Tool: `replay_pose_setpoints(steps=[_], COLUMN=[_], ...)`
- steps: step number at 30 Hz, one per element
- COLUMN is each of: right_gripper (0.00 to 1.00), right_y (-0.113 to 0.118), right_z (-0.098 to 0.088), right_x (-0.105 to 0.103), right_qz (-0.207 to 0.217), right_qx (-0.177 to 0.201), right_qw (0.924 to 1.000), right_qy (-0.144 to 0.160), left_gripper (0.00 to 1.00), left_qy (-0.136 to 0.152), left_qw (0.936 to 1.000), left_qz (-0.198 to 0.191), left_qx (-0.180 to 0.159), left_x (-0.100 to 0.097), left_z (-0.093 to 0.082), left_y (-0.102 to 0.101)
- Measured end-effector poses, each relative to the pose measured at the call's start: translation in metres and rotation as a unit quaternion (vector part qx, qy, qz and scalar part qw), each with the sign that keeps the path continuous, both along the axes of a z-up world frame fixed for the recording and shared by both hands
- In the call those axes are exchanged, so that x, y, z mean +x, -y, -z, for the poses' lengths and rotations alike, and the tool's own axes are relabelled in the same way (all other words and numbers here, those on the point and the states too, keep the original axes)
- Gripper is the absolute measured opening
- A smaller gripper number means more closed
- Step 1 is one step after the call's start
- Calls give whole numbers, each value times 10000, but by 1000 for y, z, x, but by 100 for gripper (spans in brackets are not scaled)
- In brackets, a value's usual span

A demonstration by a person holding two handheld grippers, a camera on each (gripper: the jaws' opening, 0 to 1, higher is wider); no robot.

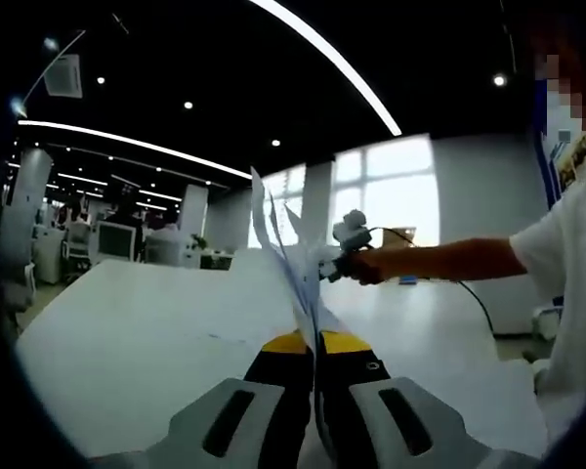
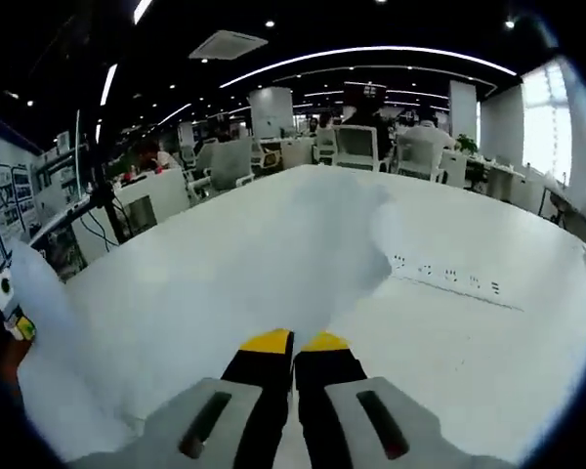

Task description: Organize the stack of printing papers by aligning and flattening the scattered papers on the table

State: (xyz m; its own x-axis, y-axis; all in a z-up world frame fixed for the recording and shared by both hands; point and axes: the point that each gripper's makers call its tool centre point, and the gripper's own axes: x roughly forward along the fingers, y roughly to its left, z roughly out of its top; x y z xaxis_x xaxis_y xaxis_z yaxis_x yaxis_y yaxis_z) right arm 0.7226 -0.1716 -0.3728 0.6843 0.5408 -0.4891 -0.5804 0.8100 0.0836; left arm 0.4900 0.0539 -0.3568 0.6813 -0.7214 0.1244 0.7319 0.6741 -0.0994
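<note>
White printing papers [image 1: 291, 256] stand on edge in the left gripper view, a thin sheaf of smooth sheets whose top corners fan apart into pointed tips. The left gripper [image 1: 313, 342] has its yellow-tipped black fingers [image 1: 287, 343] pressed narrow on the sheaf's lower edge, the sheets running up from between the tips. Beyond the fingers, the right gripper [image 1: 334, 262] meets the far side of the same sheets, carried by a person's hand [image 1: 364, 266] on a bare forearm reaching in from the right; whether those fingers clamp the paper cannot be told from there. A dark cable [image 1: 469, 289] trails from that gripper. Under everything lies the counter [image 1: 127, 332], broad, matte and pale, with a rounded far edge.

In the right gripper view, the right gripper [image 2: 295, 342] has its fingers [image 2: 267, 343] closed to a thin slit, and a sliver of white shows low in the gap, though a grip on paper cannot be confirmed. Ahead of the tips a large flat sheet [image 2: 439, 332] lies smooth on the counter [image 2: 225, 264], a faint line of small print across it. Mesh-backed office chairs [image 2: 356, 147] stand past the far edge.
</note>
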Motion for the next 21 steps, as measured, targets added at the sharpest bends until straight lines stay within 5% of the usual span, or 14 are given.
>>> replay_pose_setpoints(steps=[21], right_gripper=[0], right_y=[72], right_z=[-51], right_x=[-63], right_qz=[-35], right_qx=[-392], right_qw=[9982], right_qy=[453], left_gripper=[6], left_qy=[-159], left_qw=[9999], left_qz=[-9], left_qx=[-11], left_x=[3], left_z=[4], left_y=[-2])
